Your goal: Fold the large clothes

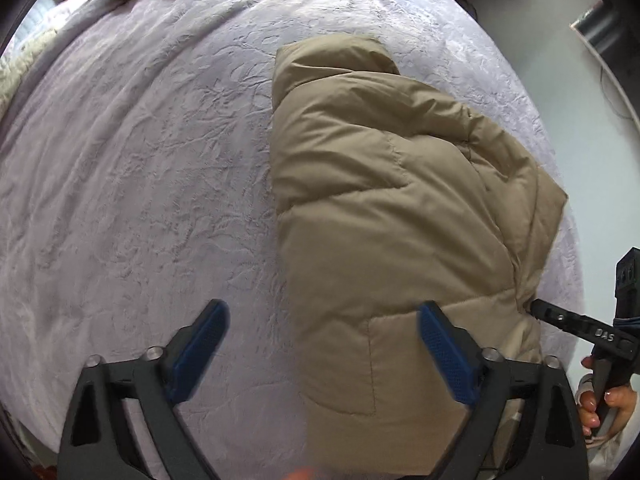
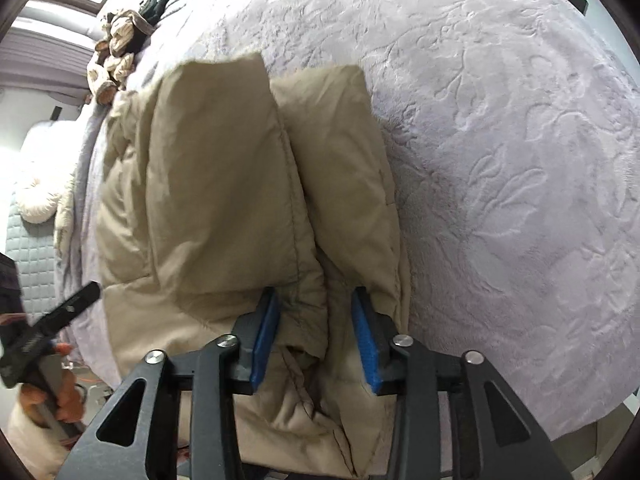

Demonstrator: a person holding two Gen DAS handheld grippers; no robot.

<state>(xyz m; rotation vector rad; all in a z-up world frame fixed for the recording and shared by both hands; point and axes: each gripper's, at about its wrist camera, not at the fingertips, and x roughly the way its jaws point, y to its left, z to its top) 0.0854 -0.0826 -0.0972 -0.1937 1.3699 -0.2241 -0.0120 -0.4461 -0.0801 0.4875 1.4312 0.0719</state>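
Blue pads of our right tool (image 2: 314, 338) pinch the tan puffer jacket (image 1: 392, 216) at its near edge; left tool (image 1: 320, 354) gapes wide, empty. Jacket lies on the bed (image 1: 140, 160), sides folded in; final fold likely left.

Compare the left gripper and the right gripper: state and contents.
The left gripper stands wide open with nothing between its pads; the right gripper is narrower, with a fold of the jacket between its pads. The left hangs over the jacket's edge; the right is in it. Both have blue pads and point down.
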